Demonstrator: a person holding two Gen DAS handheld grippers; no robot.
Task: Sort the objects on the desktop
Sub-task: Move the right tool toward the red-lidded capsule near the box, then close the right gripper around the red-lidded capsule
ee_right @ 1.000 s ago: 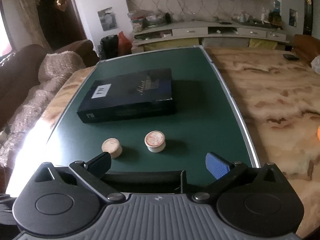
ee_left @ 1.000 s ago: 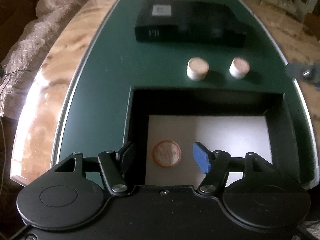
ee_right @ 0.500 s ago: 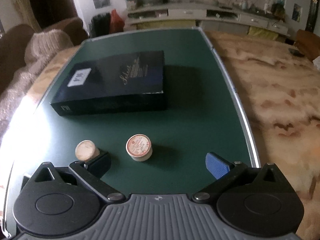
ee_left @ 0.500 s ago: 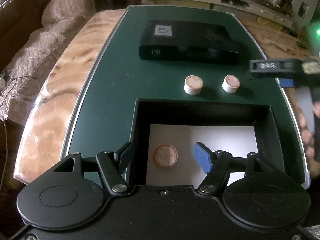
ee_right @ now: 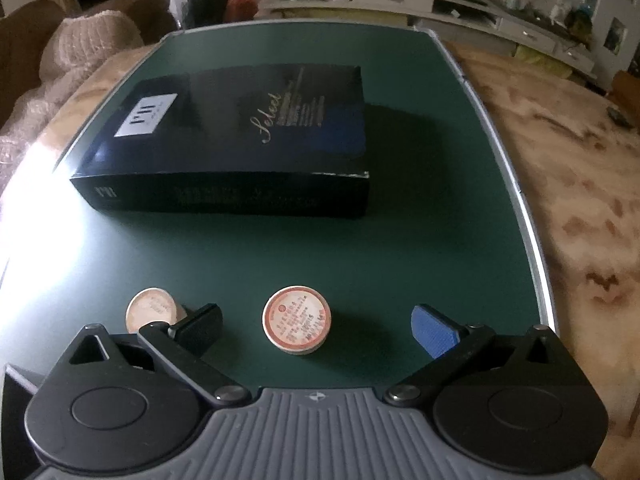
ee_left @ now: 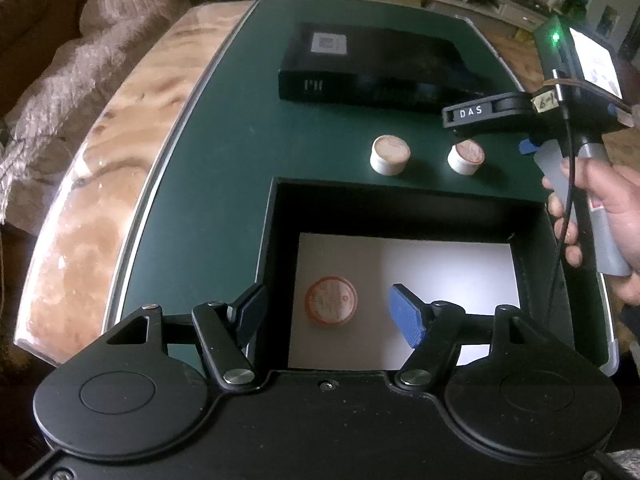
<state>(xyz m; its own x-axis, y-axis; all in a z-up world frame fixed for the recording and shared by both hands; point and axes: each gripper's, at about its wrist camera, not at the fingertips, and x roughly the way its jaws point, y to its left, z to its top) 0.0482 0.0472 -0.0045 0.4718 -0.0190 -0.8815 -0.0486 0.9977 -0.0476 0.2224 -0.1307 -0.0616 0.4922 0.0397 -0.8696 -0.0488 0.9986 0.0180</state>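
right gripper [ee_right: 316, 322]: released, being held around small round white orange-lidded jar [ee_right: 297, 319], lower centre
left gripper [ee_left: 328, 312]: released, being held over open black white-floored box [ee_left: 404, 212]

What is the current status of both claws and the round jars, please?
Left claw open over black box; one round jar inside. Right claw open around red-lidded white jar. Nothing blocking.

The green worktop [ee_right: 400, 240] carries a dark box [ee_right: 240, 148], with two small round jars [ee_right: 297, 319] [ee_right: 151, 314] nearer than it and an open black tray [ee_left: 280, 240] nearest.
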